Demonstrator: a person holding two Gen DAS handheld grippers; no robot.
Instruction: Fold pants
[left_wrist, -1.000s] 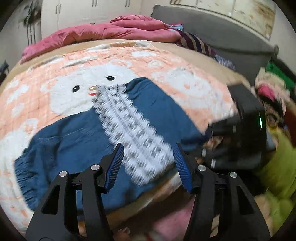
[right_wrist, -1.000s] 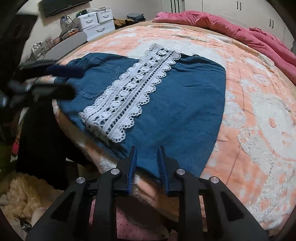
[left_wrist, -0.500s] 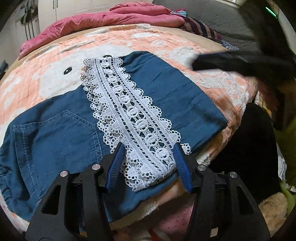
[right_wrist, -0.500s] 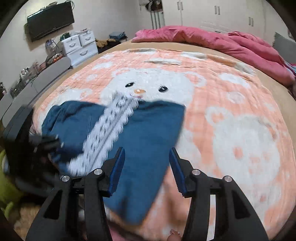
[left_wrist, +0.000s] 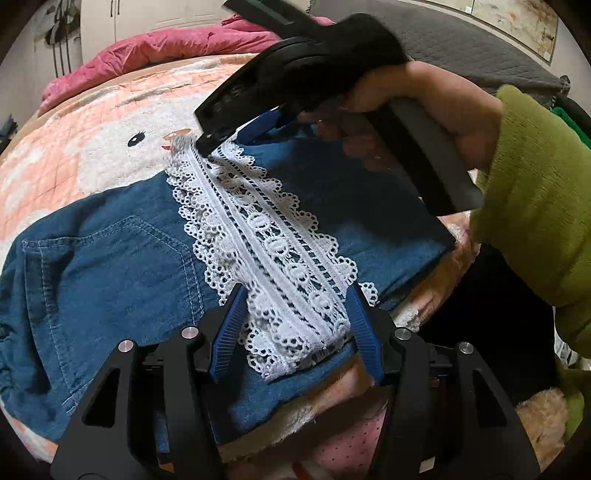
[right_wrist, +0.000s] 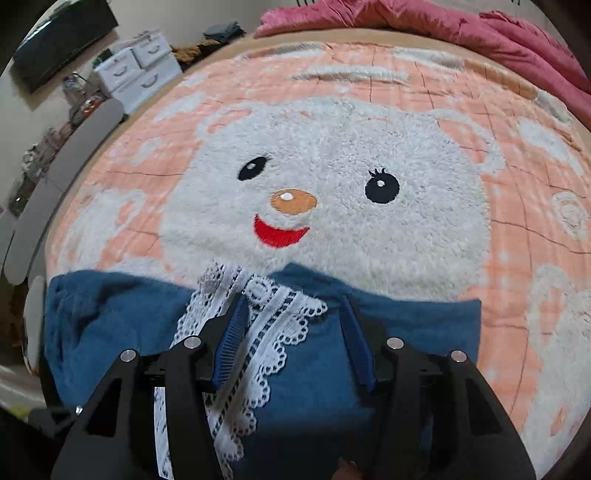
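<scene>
This is a bedroom in a home. A wide bed (right_wrist: 517, 258) fills both views, covered by a fluffy peach-and-white blanket with a smiling bear face (right_wrist: 325, 192). A crumpled pink quilt (right_wrist: 461, 33) lies along its far end. Beside the bed stands a white plastic chest of drawers (right_wrist: 140, 74) with clutter around it, and a dark flat screen (right_wrist: 62, 40) hangs on the wall above. The left wrist view shows white wardrobe doors (left_wrist: 147, 18) and a grey quilted headboard (left_wrist: 472, 55).
</scene>
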